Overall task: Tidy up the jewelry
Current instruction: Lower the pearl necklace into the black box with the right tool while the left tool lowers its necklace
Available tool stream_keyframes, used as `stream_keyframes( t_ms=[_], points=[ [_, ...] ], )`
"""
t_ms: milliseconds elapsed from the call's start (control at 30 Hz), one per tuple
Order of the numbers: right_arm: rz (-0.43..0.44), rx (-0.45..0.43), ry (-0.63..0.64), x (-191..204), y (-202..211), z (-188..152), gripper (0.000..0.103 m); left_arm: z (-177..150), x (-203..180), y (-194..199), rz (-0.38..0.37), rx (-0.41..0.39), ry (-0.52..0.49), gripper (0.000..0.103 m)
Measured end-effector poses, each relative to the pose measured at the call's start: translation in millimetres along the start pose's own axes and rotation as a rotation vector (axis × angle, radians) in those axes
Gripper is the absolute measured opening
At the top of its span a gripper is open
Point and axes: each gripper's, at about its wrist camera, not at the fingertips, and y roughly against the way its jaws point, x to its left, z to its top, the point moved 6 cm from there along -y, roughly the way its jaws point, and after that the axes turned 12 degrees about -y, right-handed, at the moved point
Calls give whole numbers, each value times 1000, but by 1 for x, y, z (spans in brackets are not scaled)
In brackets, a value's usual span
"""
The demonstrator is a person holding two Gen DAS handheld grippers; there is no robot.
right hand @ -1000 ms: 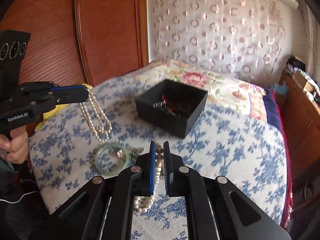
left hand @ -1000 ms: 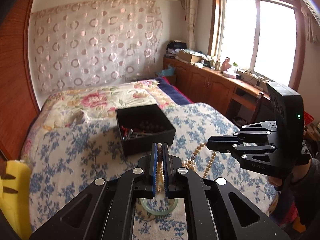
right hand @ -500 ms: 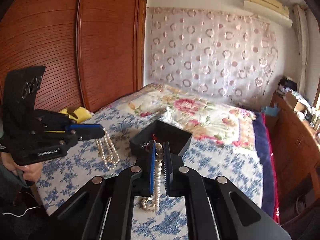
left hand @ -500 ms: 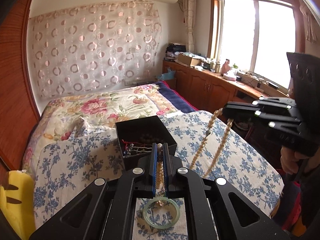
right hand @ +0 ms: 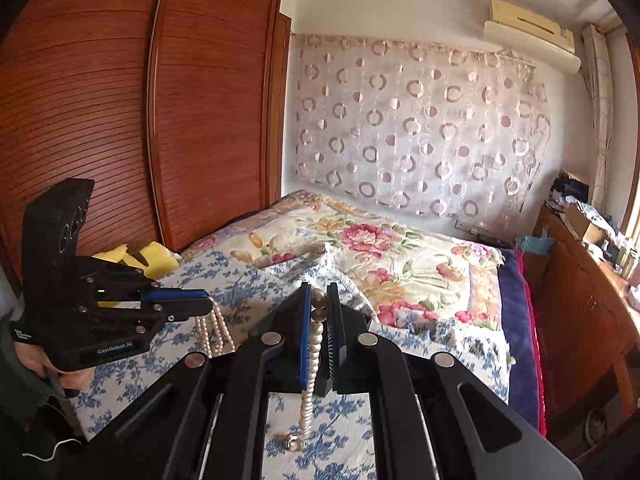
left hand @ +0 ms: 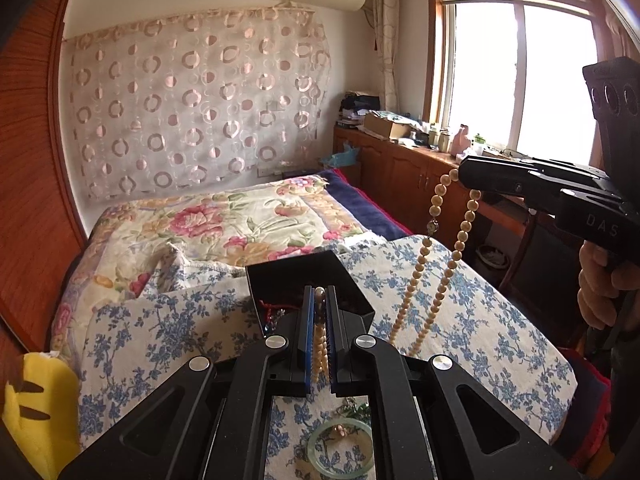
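Note:
My left gripper [left hand: 319,294] is shut on a pearl necklace [left hand: 318,344]; it also shows in the right wrist view [right hand: 212,306], where the strands [right hand: 214,334] hang from it. My right gripper [right hand: 319,294] is shut on a second bead necklace [right hand: 314,344], which hangs from it in the left wrist view [left hand: 440,264] below the gripper [left hand: 462,174]. Both are held high above the bed. A black jewelry box [left hand: 312,276] with red and dark pieces inside sits on the blue floral bedspread, partly hidden by my left fingers. A green jade bangle [left hand: 340,450] lies on the bedspread below my left gripper.
The bed [left hand: 500,320] has a flowered quilt [left hand: 224,224] at the far end. A yellow plush toy [left hand: 36,408] lies at the left edge. A wooden wardrobe [right hand: 120,120] stands left; a wooden counter [left hand: 404,160] with clutter runs under the window.
Both grippers have risen well above the bed, lifting the two necklaces off the bedspread so they hang free. The box and bangle stay in place.

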Motion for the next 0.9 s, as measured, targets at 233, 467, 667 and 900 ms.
stream_keyframes(
  t_ms=[233, 467, 667, 900],
  points=[
    [-3, 1, 3, -9, -16, 25, 8, 20, 14, -18, 0, -2, -7, 4],
    [15, 3, 13, -15, -40, 46, 8, 19, 22, -50, -11, 38, 2, 4],
    [39, -10, 14, -21, -52, 65, 8, 9, 29, -79, -31, 81, 25, 4],
    [26, 4, 11, -28, -69, 69, 8, -4, 33, -106, -52, 129, 42, 4]
  ],
)
